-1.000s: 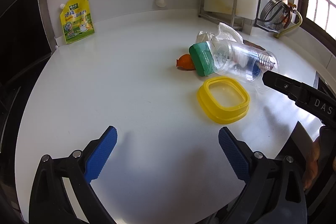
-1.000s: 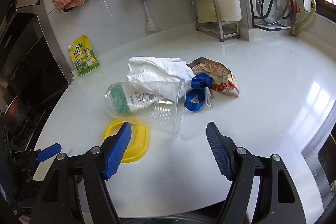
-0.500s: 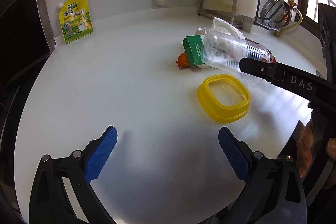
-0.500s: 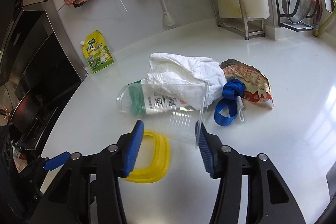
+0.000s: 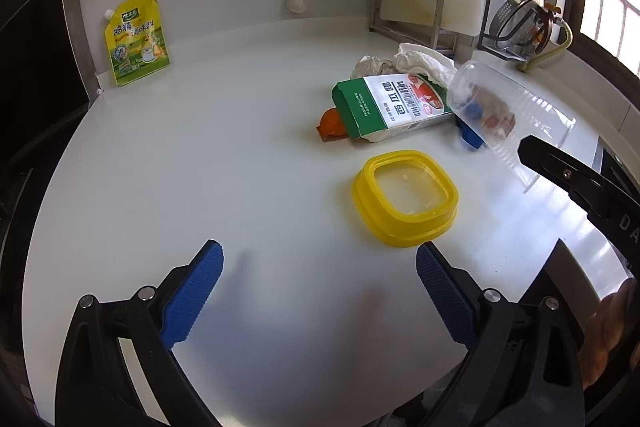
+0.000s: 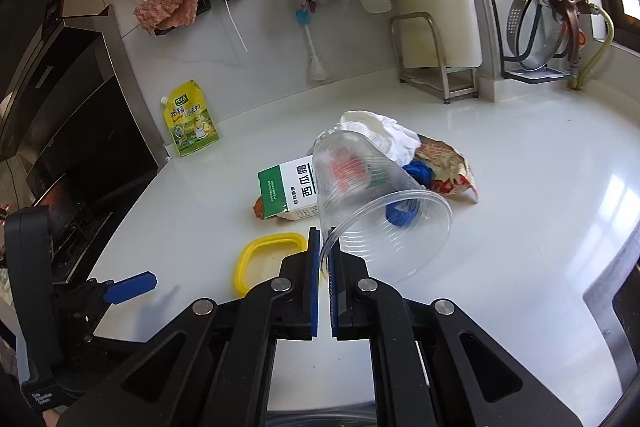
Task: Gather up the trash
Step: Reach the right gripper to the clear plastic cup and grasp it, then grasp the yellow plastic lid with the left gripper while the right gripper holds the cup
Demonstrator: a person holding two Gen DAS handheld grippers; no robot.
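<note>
Your right gripper (image 6: 324,247) has just been closing and is pinching the clear plastic cup (image 6: 372,195) by its rim; only its own camera shows that grip. The cup is tilting, mouth toward you, above the green carton (image 5: 384,107). Your left gripper (image 5: 318,291) is hanging wide open near the yellow lid (image 5: 404,197).

Countertop (image 5: 200,167): carton (image 5: 384,107) lying mid-surface; crumpled paper (image 5: 424,61) behind it; lid (image 5: 404,201) before it; pouch (image 5: 134,37) upright against back wall, far left.

left wrist: low, close over counter (image 5: 200,163) | right wrist: higher, nearer trash | shared: counter
</note>
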